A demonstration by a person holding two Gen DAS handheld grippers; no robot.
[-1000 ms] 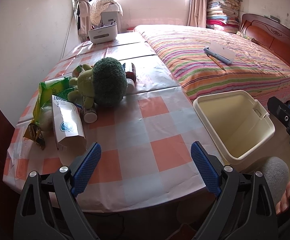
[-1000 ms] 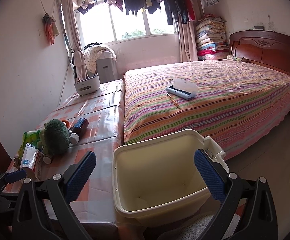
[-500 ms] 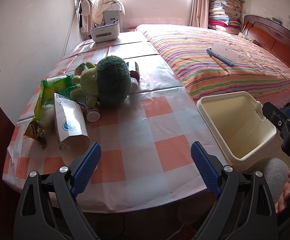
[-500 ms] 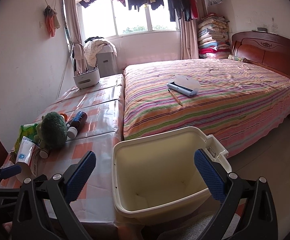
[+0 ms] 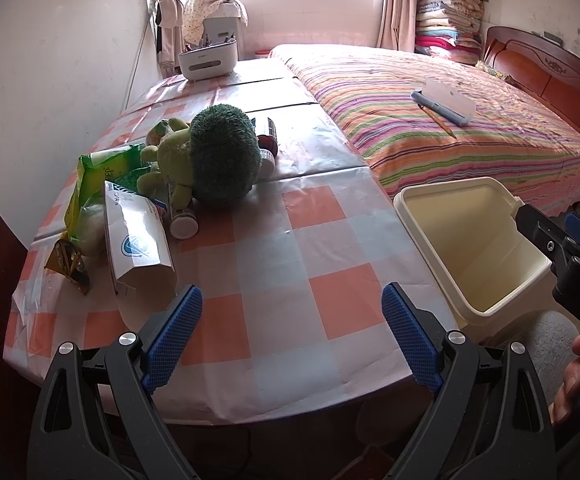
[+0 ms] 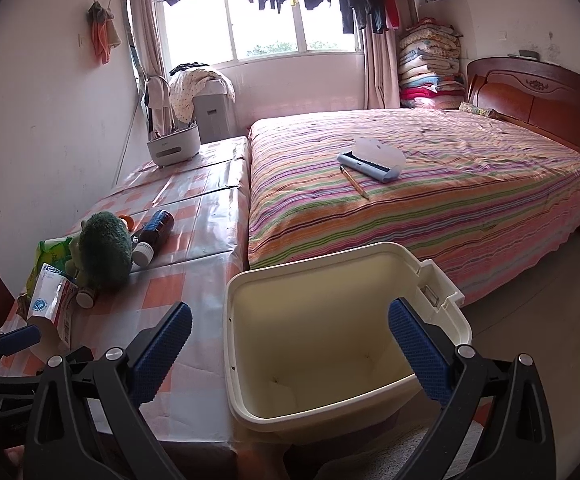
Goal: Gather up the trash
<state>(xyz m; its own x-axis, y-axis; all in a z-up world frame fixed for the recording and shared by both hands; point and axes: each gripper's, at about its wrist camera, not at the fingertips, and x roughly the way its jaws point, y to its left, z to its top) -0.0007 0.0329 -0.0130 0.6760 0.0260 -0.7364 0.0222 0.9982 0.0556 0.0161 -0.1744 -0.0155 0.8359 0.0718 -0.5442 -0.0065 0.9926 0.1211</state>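
A bedroom is shown, with a checked tablecloth [image 5: 273,264] laid over a table set against a striped bed [image 5: 450,128]. The trash is heaped at the table's near left: a white carton [image 5: 137,240] lying on its side, a green packet [image 5: 101,168] and a gold wrapper [image 5: 67,260] beside it, small bottles [image 5: 183,222] behind, all crowded round a green plush toy [image 5: 213,156]. A cream bin [image 6: 330,320] is stood open at the table's right edge, presumably so litter can be dropped straight in. The left gripper [image 5: 290,332] is held wide open and empty, the carton just left of its left finger. The right gripper [image 6: 290,348] is likewise spread wide, empty, poised over the bin
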